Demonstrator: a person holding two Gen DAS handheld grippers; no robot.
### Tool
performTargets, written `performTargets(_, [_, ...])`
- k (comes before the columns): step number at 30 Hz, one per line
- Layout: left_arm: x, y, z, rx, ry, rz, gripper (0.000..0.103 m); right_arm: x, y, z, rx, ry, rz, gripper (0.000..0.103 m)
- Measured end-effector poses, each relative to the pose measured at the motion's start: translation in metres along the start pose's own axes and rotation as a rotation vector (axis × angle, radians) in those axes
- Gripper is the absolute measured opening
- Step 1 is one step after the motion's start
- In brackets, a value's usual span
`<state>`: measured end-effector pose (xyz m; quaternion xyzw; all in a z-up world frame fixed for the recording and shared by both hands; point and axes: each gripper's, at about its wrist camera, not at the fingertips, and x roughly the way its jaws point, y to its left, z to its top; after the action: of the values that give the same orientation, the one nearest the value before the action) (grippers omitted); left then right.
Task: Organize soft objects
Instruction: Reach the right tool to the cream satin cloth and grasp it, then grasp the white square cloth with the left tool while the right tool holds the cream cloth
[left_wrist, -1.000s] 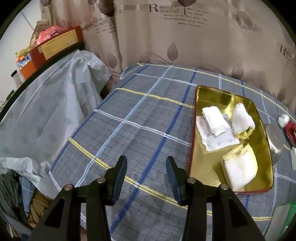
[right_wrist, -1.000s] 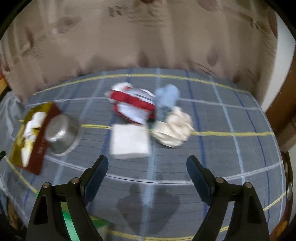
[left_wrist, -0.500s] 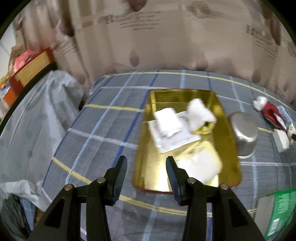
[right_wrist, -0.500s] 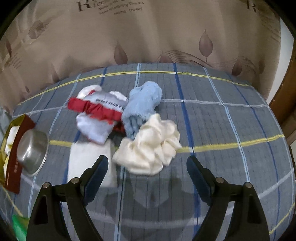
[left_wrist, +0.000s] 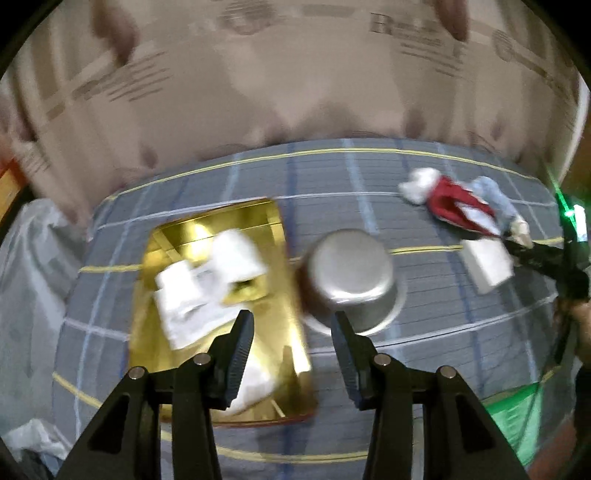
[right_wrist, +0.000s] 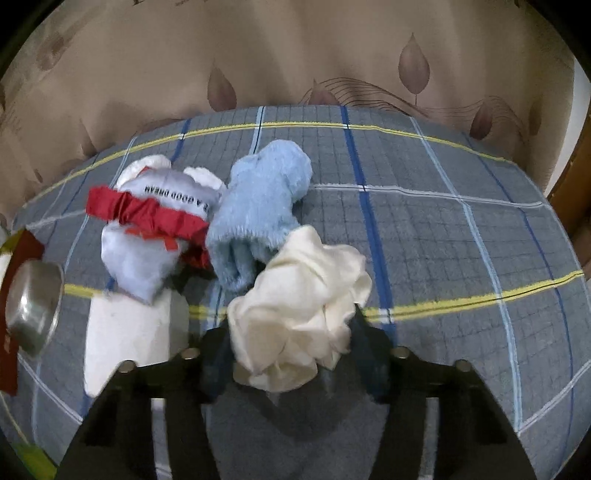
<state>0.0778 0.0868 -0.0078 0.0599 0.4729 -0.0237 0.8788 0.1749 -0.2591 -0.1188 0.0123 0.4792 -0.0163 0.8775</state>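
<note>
In the right wrist view my right gripper (right_wrist: 291, 343) has closed on a crumpled cream cloth (right_wrist: 303, 306) on the plaid table. A fuzzy light-blue sock (right_wrist: 258, 214) touches the cloth's far side. A white and red pouch with lettering (right_wrist: 155, 225) lies left of it, over a folded white cloth (right_wrist: 122, 332). In the left wrist view my left gripper (left_wrist: 291, 343) is open and empty above the near edge of a gold tray (left_wrist: 280, 302) that holds white folded cloths (left_wrist: 207, 280). The right gripper (left_wrist: 532, 254) shows at the far right.
An upturned steel bowl (left_wrist: 351, 273) sits just right of the tray; it shows at the left edge in the right wrist view (right_wrist: 33, 306). A green packet (left_wrist: 517, 417) lies at the near right. A curtain (right_wrist: 295, 55) hangs behind the table.
My right gripper moved forward and closed its fingers around the cream cloth. My left gripper swung right, so the tray and bowl now lie ahead of it.
</note>
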Motion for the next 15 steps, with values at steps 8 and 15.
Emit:
performTargets(8, [0.020, -0.076, 0.022, 0.094, 0.073, -0.131, 0.044, -0.027, -0.012, -0.032, -0.033, -0.034, -0.016, 0.030])
performTargets(15, [0.035, -0.128, 0.036, 0.111, 0.136, -0.185, 0.045, -0.048, -0.028, -0.063, -0.054, -0.076, -0.087, 0.029])
